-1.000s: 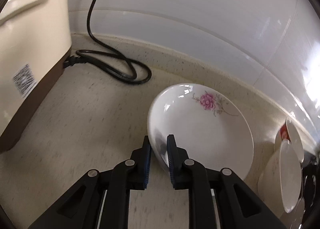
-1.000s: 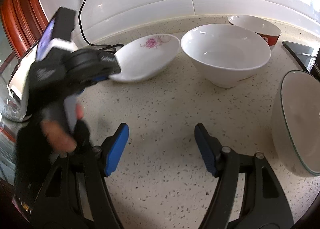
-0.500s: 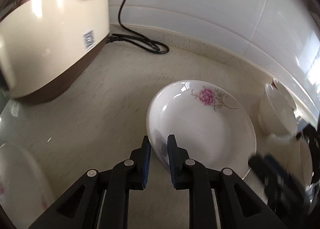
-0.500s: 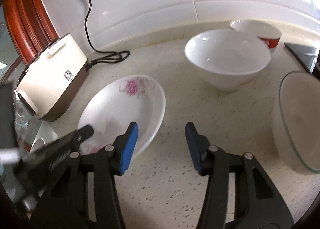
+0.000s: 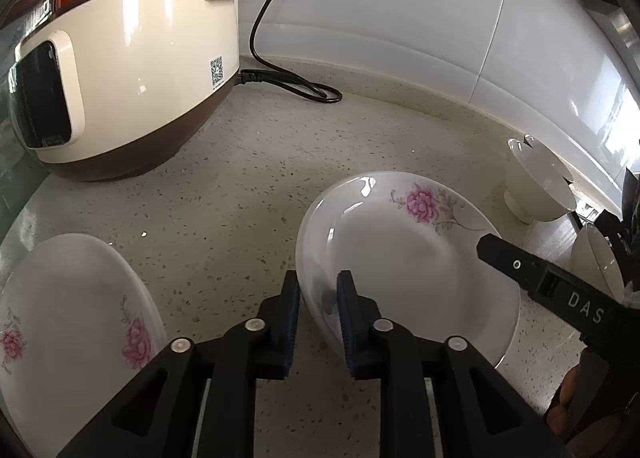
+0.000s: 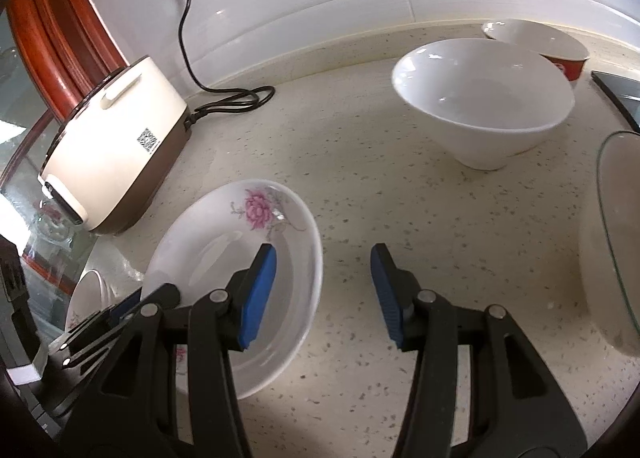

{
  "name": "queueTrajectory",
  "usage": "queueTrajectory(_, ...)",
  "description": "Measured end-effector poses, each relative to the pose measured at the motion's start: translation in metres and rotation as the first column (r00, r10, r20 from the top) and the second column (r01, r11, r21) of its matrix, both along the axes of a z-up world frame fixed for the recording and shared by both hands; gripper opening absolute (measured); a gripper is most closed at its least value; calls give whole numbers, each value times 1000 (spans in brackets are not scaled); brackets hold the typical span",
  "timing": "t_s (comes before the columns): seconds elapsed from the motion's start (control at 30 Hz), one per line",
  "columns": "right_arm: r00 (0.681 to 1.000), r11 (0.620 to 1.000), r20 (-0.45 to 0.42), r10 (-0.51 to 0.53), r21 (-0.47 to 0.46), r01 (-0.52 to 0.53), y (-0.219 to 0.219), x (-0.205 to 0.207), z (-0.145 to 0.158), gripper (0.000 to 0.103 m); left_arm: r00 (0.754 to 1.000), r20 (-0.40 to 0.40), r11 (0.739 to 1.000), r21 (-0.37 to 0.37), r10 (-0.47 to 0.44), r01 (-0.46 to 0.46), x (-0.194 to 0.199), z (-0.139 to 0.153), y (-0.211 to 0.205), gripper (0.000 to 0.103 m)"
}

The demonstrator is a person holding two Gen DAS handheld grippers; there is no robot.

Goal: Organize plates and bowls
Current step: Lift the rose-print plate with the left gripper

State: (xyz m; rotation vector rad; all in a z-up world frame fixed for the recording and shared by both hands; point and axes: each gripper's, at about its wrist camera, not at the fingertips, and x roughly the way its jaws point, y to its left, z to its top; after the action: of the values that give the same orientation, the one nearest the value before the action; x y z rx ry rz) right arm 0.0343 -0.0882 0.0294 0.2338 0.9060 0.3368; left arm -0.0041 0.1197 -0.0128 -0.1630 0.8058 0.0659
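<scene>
One claw clamping floral plate

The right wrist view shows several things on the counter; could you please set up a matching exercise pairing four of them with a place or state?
Things:
1. White plate with a pink flower
2. Plain white conical bowl
3. Cream and brown cooker
4. Right gripper

Places or states:
A. Plugged into the wall by a black cord
B. Open, holding nothing
C. Rim pinched by the left gripper
D. Standing in front of a red and white bowl

Pairs: 1-C, 2-D, 3-A, 4-B
</scene>
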Motion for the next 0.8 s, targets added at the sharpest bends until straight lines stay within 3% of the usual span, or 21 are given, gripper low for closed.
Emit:
queueTrajectory(0.2, 998, 998, -6, 55, 13, -55, 12, 7, -2, 49, 1000, 1, 997, -76, -2, 2, 5, -4, 2, 44)
queueTrajectory(0.3, 998, 998, -9, 55, 22, -55, 11, 8, -2, 48, 1000, 4, 996, -90, 3, -3, 8, -4, 3, 46)
queueTrajectory(0.33, 999, 998, -9, 54, 22, -54, 11, 9, -2, 46, 1000, 4, 996, -90, 3, -3, 9, -4, 2, 46)
queueTrajectory(0.37, 999, 998, -12, 53, 16, -53, 12, 10, -3, 34, 1000, 3, 996, -87, 2, -1, 9, -4, 1, 46)
queueTrajectory(0.43, 998, 998, -18, 58, -31, -58, 14, 11, -2, 25, 1000, 1, 997, -79, 0, 0, 11, -4, -1, 44)
queueTrajectory(0.47, 998, 997, -17, 57, -48, -57, 14, 10, -2, 23, 1000, -1, 997, -76, -3, 3, 12, -4, -2, 35)
queueTrajectory(0.5, 998, 997, -19, 58, -54, -59, 13, 9, -2, 20, 1000, -5, 998, -67, 2, -2, 12, -4, -3, 34)
queueTrajectory(0.8, 998, 997, -21, 51, -55, -52, 7, 6, -2, 19, 1000, -3, 998, -68, 16, -16, 14, -4, -2, 29)
